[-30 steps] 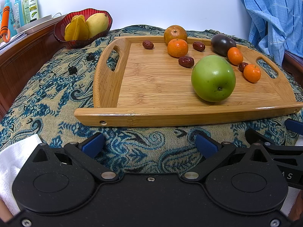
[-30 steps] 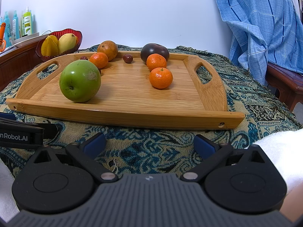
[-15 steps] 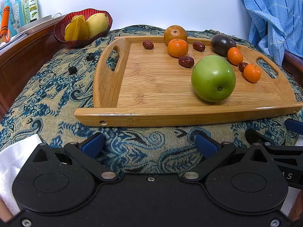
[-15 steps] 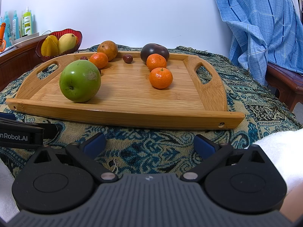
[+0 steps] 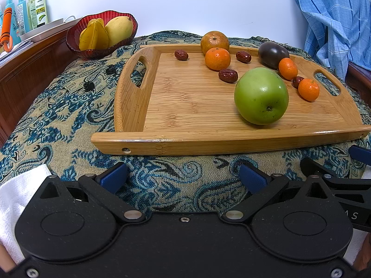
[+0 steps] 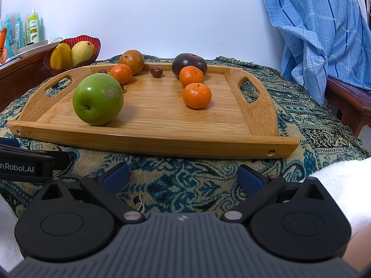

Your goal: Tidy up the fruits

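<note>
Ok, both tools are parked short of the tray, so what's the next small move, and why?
Probably ease the right tool forward toward the nearest small orange. Both tools are open and empty; the left tool is equally idle. That orange sits apart from its neighbours on the wooden tray, while the green apple looks wide for the jaws.

Tray (image 5: 190, 106) on cloth-covered surface (image 5: 58, 111), fruit crowded toward far and right parts.

Lay near the front rim: apple (image 5: 261, 95). Sat behind it: date (image 5: 228, 75), mandarin (image 5: 217, 55), and at the back rim, larger orange (image 5: 214, 42). Rested right of apple: two small mandarins (image 5: 308, 89) (image 5: 287, 68), with plum (image 5: 271, 54) behind them. Stood off the tray, at far left: bowl (image 5: 74, 41) holding starfruit (image 5: 94, 37) and mango (image 5: 118, 30). Ranged left of bowl on a ledge: bottles (image 5: 40, 7). Hung at far right: shirt (image 6: 324, 30).
</note>
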